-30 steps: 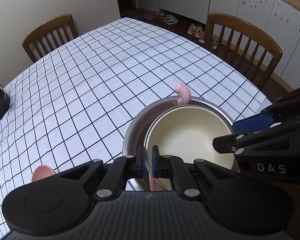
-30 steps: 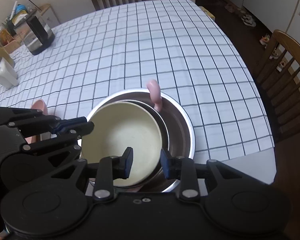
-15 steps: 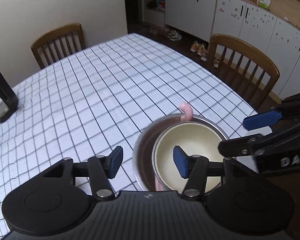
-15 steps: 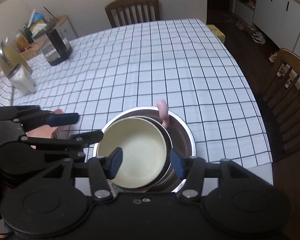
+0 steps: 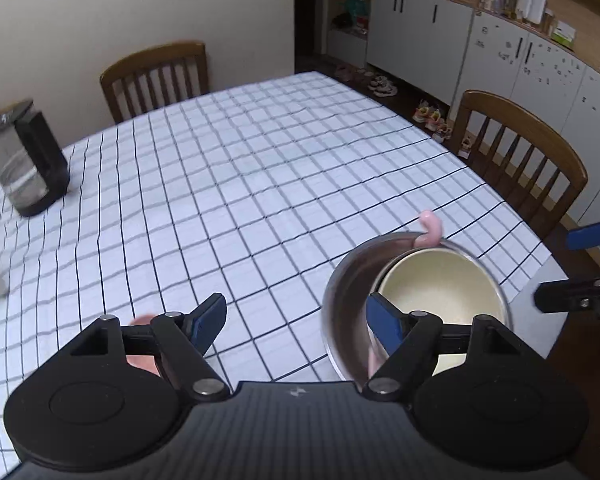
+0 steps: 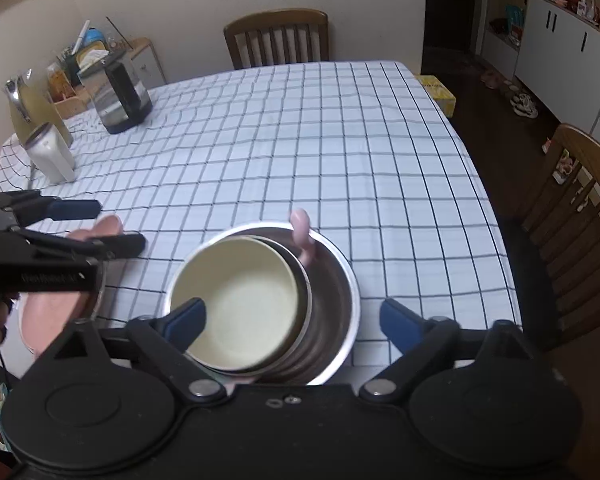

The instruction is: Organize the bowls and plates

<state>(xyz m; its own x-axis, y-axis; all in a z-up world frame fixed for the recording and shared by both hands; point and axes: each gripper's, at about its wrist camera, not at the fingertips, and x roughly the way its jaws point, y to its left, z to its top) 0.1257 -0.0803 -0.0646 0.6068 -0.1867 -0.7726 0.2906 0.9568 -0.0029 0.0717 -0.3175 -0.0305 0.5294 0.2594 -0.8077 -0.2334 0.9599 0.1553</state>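
Left wrist: left gripper [image 5: 294, 326] released, jaws opening, nothing between. Steel bowl [image 5: 342, 300] with cream bowl [image 5: 436, 286] nested sits at tablecloth [image 5: 260, 168] near-right edge; far-left cloth open.

Right wrist: right gripper [image 6: 294, 322] released, opening, straddling bowls untouched; far cloth free.

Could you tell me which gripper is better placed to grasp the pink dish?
Probably left: the left gripper, jaws opening and empty, hovers over the pink dish; the right gripper, also opening, sits over the round cream bowl.
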